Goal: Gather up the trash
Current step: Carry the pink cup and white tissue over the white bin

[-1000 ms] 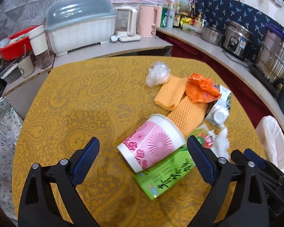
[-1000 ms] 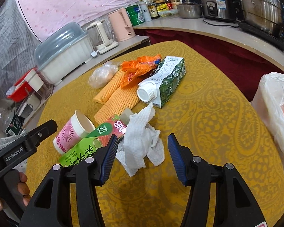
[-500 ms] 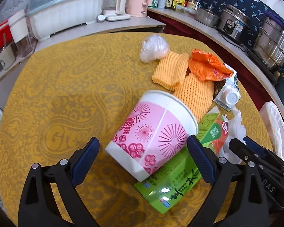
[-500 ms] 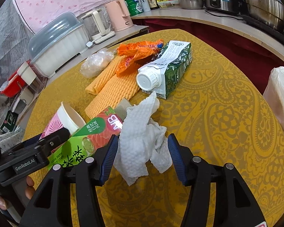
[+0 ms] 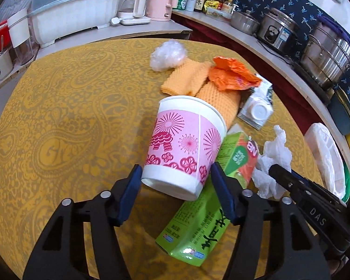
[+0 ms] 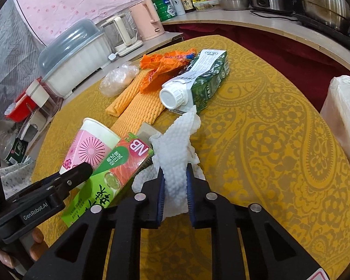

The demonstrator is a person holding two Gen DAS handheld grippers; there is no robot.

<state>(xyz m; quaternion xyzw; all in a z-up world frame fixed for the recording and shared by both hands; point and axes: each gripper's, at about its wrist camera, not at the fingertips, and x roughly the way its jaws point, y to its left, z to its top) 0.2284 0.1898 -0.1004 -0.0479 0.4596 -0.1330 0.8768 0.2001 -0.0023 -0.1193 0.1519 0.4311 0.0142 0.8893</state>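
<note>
White tissue (image 6: 175, 163) pinched — right claw (image 6: 175, 182) closing.

The pink paper cup (image 5: 184, 144) covers part of the green carton (image 5: 205, 221) under it, and its inside faces away in the left view. The orange foam net (image 5: 224, 102) runs behind the cup's rim. An orange wrapper (image 6: 165, 65) hides the far end of the milk carton (image 6: 203, 79). The white paper towel (image 6: 177, 163) is pinched between the right tool (image 6: 175, 186) pads, its lower part out of sight. The white bag (image 6: 345, 116) is cut off by the picture's edge. Bottle labels at the back are too small to read.
</note>
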